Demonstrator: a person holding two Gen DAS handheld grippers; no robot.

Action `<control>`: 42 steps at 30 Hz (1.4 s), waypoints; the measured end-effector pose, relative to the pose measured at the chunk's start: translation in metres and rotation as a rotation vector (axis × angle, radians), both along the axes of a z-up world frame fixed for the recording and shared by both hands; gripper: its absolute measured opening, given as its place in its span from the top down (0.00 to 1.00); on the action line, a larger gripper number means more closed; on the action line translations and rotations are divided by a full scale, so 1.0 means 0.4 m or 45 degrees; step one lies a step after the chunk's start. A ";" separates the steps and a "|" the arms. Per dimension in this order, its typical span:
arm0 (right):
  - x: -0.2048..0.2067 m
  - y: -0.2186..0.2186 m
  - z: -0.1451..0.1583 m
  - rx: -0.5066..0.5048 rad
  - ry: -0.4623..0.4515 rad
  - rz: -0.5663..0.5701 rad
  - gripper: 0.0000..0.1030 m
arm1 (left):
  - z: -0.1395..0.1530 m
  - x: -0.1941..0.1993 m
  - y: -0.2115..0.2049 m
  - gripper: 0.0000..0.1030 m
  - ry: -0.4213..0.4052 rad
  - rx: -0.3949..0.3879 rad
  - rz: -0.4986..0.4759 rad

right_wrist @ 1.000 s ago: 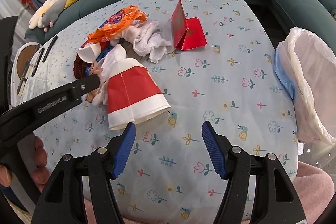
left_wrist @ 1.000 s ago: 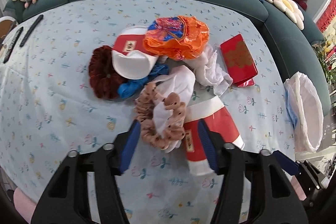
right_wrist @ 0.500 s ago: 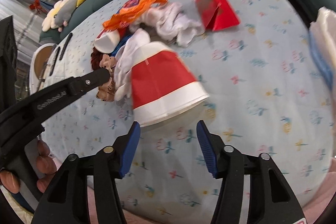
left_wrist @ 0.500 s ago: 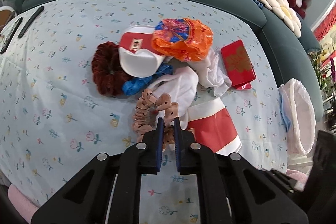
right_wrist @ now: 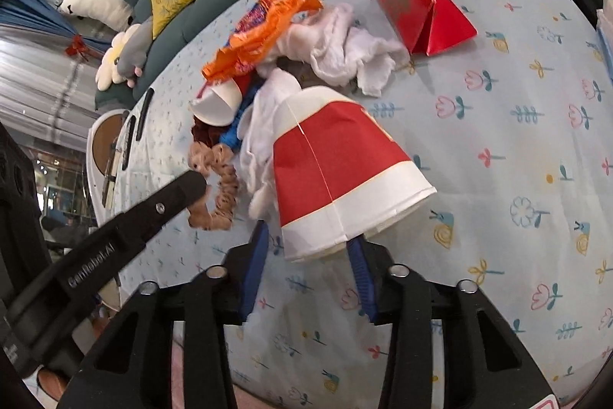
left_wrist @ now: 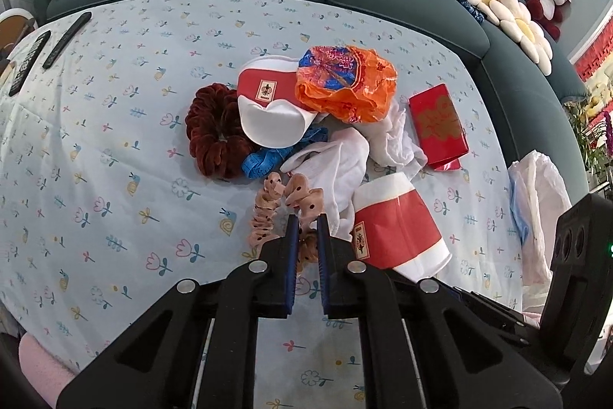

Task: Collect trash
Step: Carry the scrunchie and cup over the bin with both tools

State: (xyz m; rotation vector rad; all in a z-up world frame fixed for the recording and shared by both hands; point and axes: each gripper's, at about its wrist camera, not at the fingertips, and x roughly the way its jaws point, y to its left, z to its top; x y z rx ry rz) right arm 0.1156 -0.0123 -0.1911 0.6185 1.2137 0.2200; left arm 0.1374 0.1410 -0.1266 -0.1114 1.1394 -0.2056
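Observation:
A heap of litter lies on the flower-print tablecloth (left_wrist: 115, 148). My left gripper (left_wrist: 307, 219) is shut on a tan dotted scrunchie (left_wrist: 268, 209), also seen with the left gripper (right_wrist: 195, 183) in the right wrist view. A red and white paper cup (right_wrist: 337, 160) lies on its side, mouth toward my right gripper (right_wrist: 308, 236). Its jaws are closing around the cup's rim, with a strip of cloth still showing between the left pad and the cup wall. The far pad is hidden behind the rim. The same cup (left_wrist: 398, 225) lies right of the scrunchie.
Behind lie a crushed paper cup (left_wrist: 268, 102), an orange wrapper (left_wrist: 345, 87), white tissue (left_wrist: 394, 140), a red packet (left_wrist: 438, 125), a dark red scrunchie (left_wrist: 214, 137) and a blue tape measure (left_wrist: 276, 160). A white bag (left_wrist: 536, 202) hangs at the right edge. Remotes (left_wrist: 65, 39) lie far left.
My left jaws closed from wide open onto the tan scrunchie. My right gripper dropped and tilted toward the red and white cup, and its jaws narrowed around the rim.

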 end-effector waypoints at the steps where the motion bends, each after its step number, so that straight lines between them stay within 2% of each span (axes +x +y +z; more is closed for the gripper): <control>1: 0.002 -0.001 0.003 -0.001 0.000 -0.001 0.88 | 0.005 0.000 -0.002 0.91 -0.005 0.001 -0.001; 3: 0.005 -0.009 0.016 -0.013 -0.002 -0.005 0.96 | 0.018 -0.002 -0.006 0.91 -0.016 -0.004 -0.005; 4: 0.008 -0.011 0.027 -0.022 -0.011 -0.007 0.96 | 0.025 -0.002 -0.009 0.91 -0.023 -0.006 -0.009; 9: 0.008 -0.037 0.118 -0.094 -0.112 -0.004 0.96 | 0.077 -0.008 -0.033 0.91 -0.073 -0.028 -0.032; 15: -0.012 -0.107 0.255 -0.162 -0.260 -0.055 0.96 | 0.177 -0.027 -0.086 0.91 -0.173 -0.061 -0.088; 22: -0.056 -0.214 0.411 -0.288 -0.413 -0.140 0.96 | 0.316 -0.054 -0.191 0.91 -0.314 -0.108 -0.187; 28: -0.112 -0.339 0.515 -0.357 -0.516 -0.227 0.96 | 0.409 -0.082 -0.310 0.91 -0.411 -0.144 -0.295; 35: -0.186 -0.484 0.573 -0.397 -0.567 -0.346 0.96 | 0.479 -0.129 -0.466 0.91 -0.477 -0.180 -0.445; 42: -0.252 -0.590 0.580 -0.467 -0.562 -0.426 0.96 | 0.496 -0.181 -0.630 0.91 -0.504 -0.185 -0.576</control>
